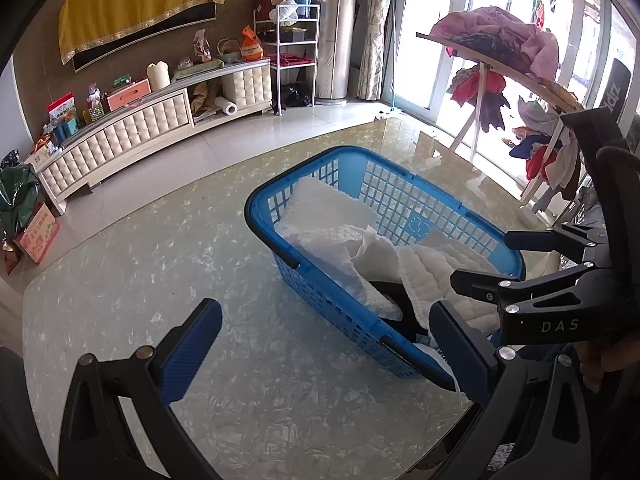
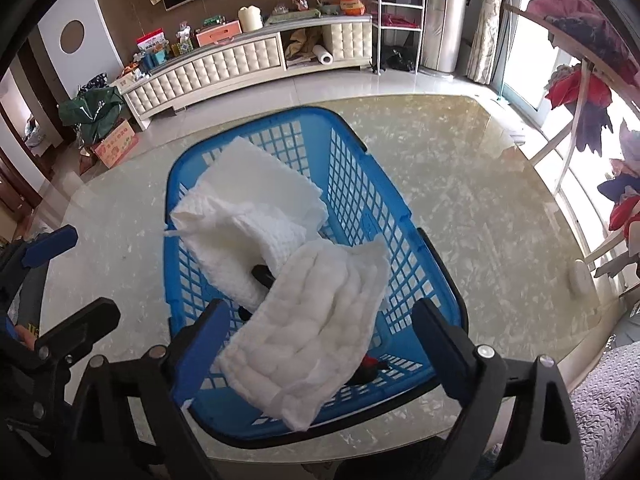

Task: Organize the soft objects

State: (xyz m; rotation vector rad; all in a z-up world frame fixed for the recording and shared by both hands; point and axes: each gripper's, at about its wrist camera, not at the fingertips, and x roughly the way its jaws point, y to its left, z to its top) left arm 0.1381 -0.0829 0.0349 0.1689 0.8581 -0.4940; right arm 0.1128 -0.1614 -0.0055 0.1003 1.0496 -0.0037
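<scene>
A blue plastic basket [image 2: 360, 136] stands on the marbled glass table [image 2: 460, 200]. Inside it lies a folded white waffle cloth [image 2: 248, 216]. A white quilted cloth [image 2: 320, 320] lies slanted across it and hangs over the basket's near rim. My right gripper [image 2: 320, 340] is open above that near rim, with the quilted cloth lying loose between its wide-set fingers. In the left wrist view the basket [image 1: 344, 152], the quilted cloth [image 1: 432, 264] and the right gripper [image 1: 480, 258] all show. My left gripper [image 1: 328, 344] is open beside the basket's near corner, holding nothing.
A small black and red item [image 2: 372, 364] lies on the basket floor. Beyond the table's far edge are a tiled floor, a long quilted cabinet [image 1: 120, 136] and a white shelf rack [image 1: 294, 40]. A rack of clothes [image 1: 520, 64] stands on the right by the window.
</scene>
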